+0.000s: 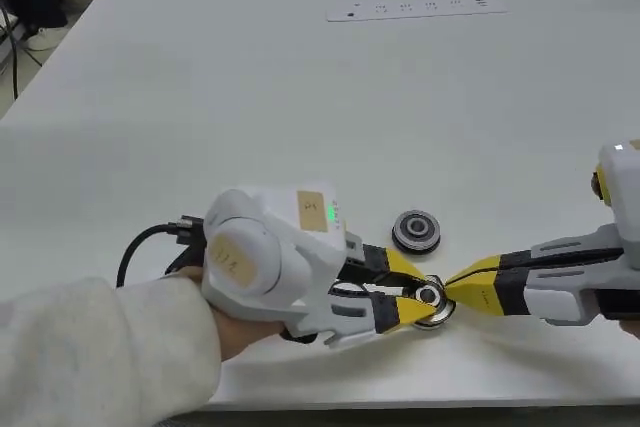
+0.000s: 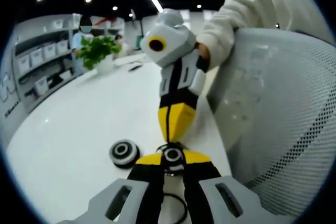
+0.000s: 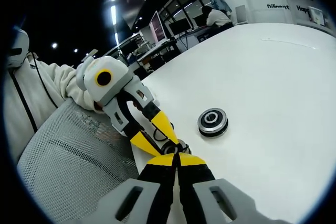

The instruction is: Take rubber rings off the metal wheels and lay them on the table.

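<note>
1. The left gripper (image 1: 418, 297) comes in from the left at the near edge of the table (image 1: 300, 97). Its yellow jaws are closed on either side of a small metal wheel (image 2: 172, 155), probably to keep the wheel from turning or sliding while its ring is worked on.
2. The right gripper (image 1: 462, 290) reaches in from the right. Its jaws are pressed together and their tips meet the same wheel's rim head-on. Opposing the two grippers this way looks meant to let one pull the rubber while the other anchors the metal.
3. A second wheel (image 1: 416, 230) lies flat just beyond the pair and apart from both grippers. It has a dark band around it (most likely its rubber ring, so a job not yet done).
4. A thin black loop (image 2: 184, 209) lies on the table under the left gripper's arms. I take it for a ring already removed and laid down, though part of it is cut off at the bottom of the left gripper view.
5. The four yellow tips crowd the held wheel, so I cannot tell whether the right tips actually pinch rubber or only touch it.
6. I also cannot tell whether this wheel's ring has begun to lift.
7. The right gripper's body is cut off at the right edge of the head view (the hand holding it too).
</note>
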